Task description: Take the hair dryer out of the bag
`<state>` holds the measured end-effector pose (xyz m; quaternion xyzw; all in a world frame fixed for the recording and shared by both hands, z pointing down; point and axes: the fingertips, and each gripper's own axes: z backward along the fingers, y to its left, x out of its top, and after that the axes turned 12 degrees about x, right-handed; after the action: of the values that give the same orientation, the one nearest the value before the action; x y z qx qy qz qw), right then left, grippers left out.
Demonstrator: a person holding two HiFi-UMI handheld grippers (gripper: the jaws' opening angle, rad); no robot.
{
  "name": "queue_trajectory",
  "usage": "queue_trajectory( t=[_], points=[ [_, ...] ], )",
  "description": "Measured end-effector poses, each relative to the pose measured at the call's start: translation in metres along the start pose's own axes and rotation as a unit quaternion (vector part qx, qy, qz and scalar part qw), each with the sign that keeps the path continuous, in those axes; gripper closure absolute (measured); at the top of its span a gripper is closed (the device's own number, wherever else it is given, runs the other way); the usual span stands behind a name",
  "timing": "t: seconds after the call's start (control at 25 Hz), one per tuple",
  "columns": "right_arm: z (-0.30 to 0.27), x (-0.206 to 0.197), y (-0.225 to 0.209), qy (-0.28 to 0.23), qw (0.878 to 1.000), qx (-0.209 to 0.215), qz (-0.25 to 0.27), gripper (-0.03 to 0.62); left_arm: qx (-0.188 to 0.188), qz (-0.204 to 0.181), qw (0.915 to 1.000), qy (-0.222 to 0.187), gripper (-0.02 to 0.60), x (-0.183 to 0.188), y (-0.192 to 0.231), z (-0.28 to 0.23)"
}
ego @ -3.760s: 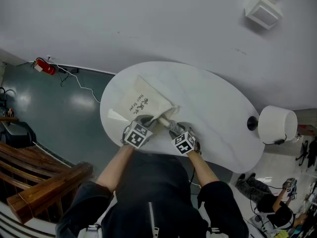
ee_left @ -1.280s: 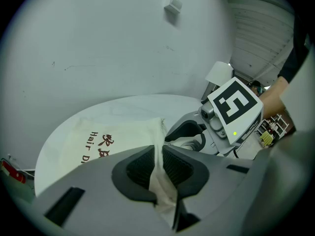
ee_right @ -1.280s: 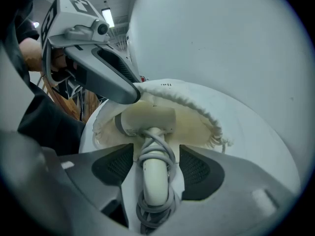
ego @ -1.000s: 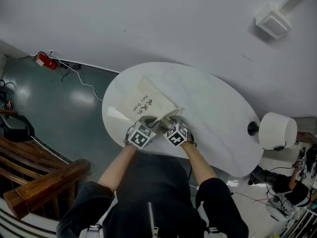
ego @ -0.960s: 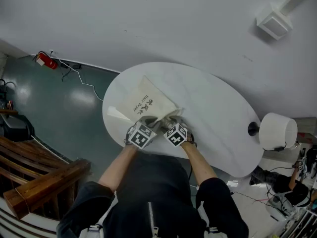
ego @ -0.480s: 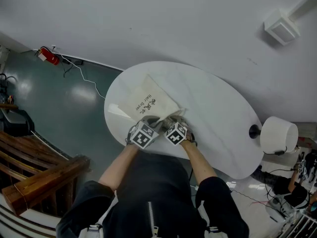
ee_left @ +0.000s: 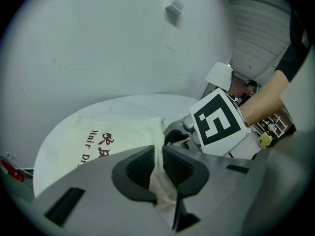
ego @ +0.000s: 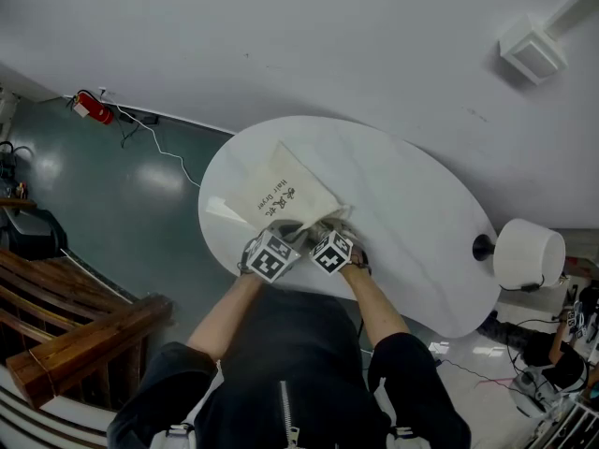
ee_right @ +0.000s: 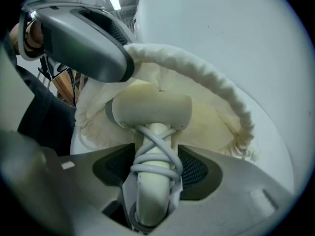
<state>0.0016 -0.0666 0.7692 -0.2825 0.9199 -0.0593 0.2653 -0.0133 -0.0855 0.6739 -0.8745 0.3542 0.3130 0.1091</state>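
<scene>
Cream-white plastic hair dryer (ee_right: 150,112), grey cord wound round its handle, is clenched by that handle in the right gripper's (ee_right: 156,168) jaws, its head in the open mouth of the cream cloth drawstring bag (ee_right: 216,90), whose rim the left gripper (ee_left: 158,168) pinches. Withdrawal looks begun, not finished: next, the right should draw the dryer toward the person while the left anchors the cloth. Both forearms reach forward side by side, grippers tilted down at the white table's (ego: 412,204) near edge.

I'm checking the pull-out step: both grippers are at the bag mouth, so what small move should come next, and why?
Probably draw the right gripper back toward the person, sliding the dryer out. It is shut on the cord-wrapped handle, the dryer's head sits in the bag mouth, and the left gripper pins its edge.
</scene>
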Motion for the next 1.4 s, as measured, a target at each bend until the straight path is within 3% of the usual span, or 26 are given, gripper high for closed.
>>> queue_trajectory(
  t=[0.52, 1.12, 1.4],
  points=[
    [0.005, 0.001, 0.005, -0.016, 1.000, -0.006, -0.002, 0.367, -0.001, -0.002, 1.0000, -0.002, 0.529, -0.001, 0.001, 0.002],
    [0.028, 0.000, 0.008, -0.063, 0.997, -0.021, -0.024, 0.370, 0.002, -0.006, 1.0000, -0.007, 0.529, 0.001, 0.004, -0.001],
    [0.034, -0.011, 0.012, -0.063, 0.997, -0.023, -0.032, 0.370, 0.004, -0.005, 0.9999, -0.011, 0.529, 0.004, 0.004, 0.001]
  ],
)
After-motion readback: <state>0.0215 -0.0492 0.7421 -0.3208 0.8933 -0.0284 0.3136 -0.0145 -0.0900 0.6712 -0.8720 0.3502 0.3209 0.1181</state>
